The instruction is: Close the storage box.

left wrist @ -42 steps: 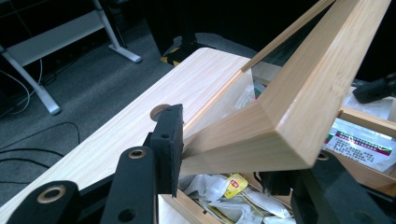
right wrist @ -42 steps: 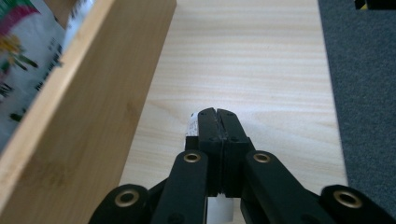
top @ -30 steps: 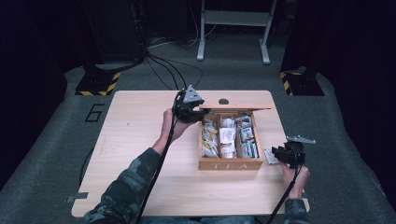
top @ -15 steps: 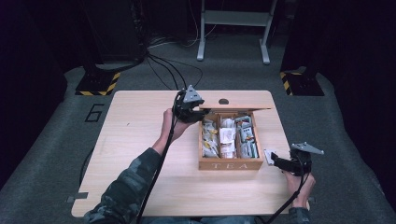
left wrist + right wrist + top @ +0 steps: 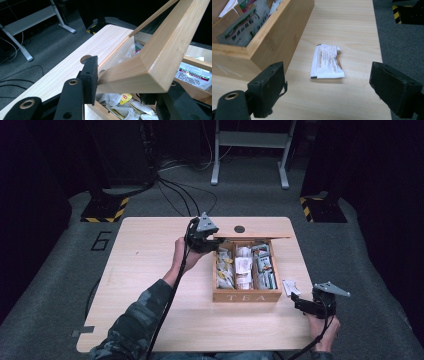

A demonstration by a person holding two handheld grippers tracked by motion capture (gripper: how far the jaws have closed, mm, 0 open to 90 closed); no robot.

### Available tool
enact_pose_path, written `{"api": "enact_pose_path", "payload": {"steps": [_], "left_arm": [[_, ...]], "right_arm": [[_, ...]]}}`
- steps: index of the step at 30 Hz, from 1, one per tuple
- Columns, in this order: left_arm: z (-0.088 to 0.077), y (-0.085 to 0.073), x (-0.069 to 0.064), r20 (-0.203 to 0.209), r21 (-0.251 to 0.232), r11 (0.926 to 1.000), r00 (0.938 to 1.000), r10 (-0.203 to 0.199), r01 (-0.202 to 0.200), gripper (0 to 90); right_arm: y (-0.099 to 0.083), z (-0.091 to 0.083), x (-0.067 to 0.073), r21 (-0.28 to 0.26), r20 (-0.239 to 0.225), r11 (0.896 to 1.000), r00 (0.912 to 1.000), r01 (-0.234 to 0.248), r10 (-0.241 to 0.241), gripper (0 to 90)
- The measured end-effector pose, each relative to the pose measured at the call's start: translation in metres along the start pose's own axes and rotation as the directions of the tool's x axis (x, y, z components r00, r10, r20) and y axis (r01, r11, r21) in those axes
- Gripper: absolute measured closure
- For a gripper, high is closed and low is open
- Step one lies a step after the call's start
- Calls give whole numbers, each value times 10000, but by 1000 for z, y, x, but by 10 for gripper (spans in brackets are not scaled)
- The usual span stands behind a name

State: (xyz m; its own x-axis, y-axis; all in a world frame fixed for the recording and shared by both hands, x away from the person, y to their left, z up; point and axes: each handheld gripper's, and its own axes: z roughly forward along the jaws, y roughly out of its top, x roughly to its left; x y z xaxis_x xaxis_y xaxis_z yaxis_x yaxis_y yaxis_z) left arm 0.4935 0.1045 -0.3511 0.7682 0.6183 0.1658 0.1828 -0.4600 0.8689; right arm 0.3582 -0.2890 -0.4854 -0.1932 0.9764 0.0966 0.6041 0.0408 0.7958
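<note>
The flat white paper tea sachet (image 5: 326, 61) lies on the light wooden desk (image 5: 150, 270) beside the wooden tea box (image 5: 245, 296), light, limp and crushable; best pinched across its short edges. Right gripper (image 5: 332, 87) jaws, just opened wide, hold nothing; left gripper (image 5: 120, 85) clamps the box's raised wooden lid (image 5: 155, 55).

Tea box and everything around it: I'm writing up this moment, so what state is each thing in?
Tea box: open, its compartments full of packets.
Lid: raised, clamped at its corner.
Left hand-held gripper: shut on the lid.
Right hand-held gripper: jaws just opened, nothing between them.
Packet: lying flat on the table, beside the box, free.
</note>
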Motion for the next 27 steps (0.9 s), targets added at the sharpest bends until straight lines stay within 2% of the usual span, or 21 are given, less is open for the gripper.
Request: {"api": "enact_pose_path", "payload": {"steps": [3,7,10,18,20,27], "left_arm": [[0,-2,-3,-90,-5,10000,10000,26,-26,563],[-1,-4,-6,25,72,9999,10000,77,-77,554],[-2,-7,-10,-68,42,9999,9998,166,-165,548],[-3,-18,-25,-424,49,9988,9979,481,-479,534],[-4,-22,-30,-516,124,9978,9965,661,-656,526],[-4,-34,-45,-988,209,9903,9853,1391,-1377,526]], "right_arm": [[-6,1,-1,165,-173,9999,9998,-13,16,129],[-14,2,-1,174,-217,9998,9997,118,-114,129],[-20,4,-1,306,-205,9995,9998,29,-22,129],[-33,11,-2,542,-321,9982,9992,261,-244,131],[-34,12,-2,569,-323,9983,9994,110,-92,131],[-38,16,-3,670,-344,9976,9993,166,-144,131]]}}
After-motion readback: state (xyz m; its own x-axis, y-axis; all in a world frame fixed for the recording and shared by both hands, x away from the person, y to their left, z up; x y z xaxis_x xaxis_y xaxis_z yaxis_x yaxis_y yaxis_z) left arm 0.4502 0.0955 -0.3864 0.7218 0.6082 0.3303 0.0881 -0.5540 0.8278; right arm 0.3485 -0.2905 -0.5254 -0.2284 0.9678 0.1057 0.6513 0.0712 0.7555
